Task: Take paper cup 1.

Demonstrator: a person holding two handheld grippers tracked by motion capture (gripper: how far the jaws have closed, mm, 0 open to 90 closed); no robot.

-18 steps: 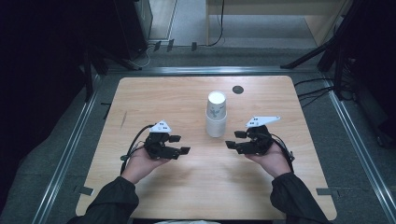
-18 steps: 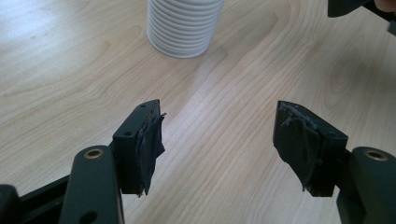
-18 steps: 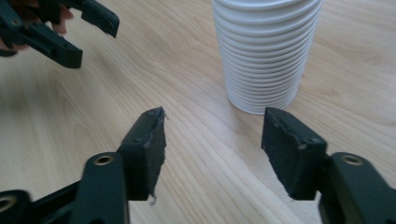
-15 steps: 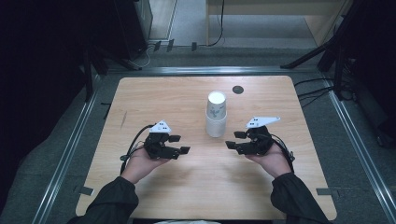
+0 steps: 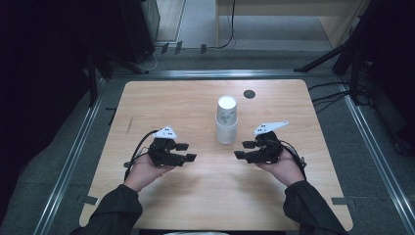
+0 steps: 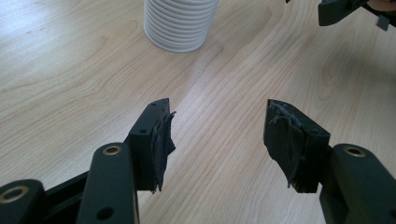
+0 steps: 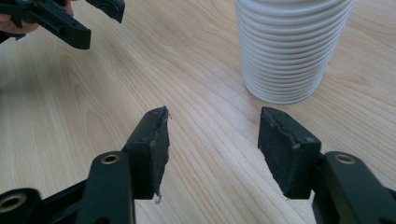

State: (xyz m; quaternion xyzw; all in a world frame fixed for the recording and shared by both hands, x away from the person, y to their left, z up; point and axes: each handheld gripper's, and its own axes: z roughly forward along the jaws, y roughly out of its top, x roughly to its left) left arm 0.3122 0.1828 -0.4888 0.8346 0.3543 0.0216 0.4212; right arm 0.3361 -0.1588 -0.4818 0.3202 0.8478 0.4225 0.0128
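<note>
cup stack (image 5: pixel 226 121): white paper cups nested upside down, upright on the wooden table (image 5: pixel 195 105), a little past mid-table; landmark for everything below.
cup stack, left gripper view (image 6: pixel 179 23): ribbed rims at top of frame, ahead and left of the jaw gap, apart from both jaws.
cup stack, right gripper view (image 7: pixel 290 46): ahead and right of the jaw gap, near the right jaw but not touching.
left gripper (image 5: pixel 186 152): left of the stack and nearer the person, well apart from it; jaws point toward the centre line; held in the left hand (image 5: pixel 147 169).
left gripper state (image 6: pixel 217 140): jaws spread wide, bare wood between the pads, gripping nothing.
right gripper (image 5: pixel 243 149): right of the stack and nearer the person, closer to it than the left one; jaws point back toward the left gripper; held in the right hand (image 5: pixel 284 169).
right gripper state (image 7: pixel 212 144): jaws apart, nothing between them, worn black pads.
grey plates: one on top of each gripper, the right one tilted up toward the stack.
dark round mark (image 5: pixel 249 94): on the table beyond the stack, to its right.
cables: one trailing from each gripper back toward the sleeves.
</note>
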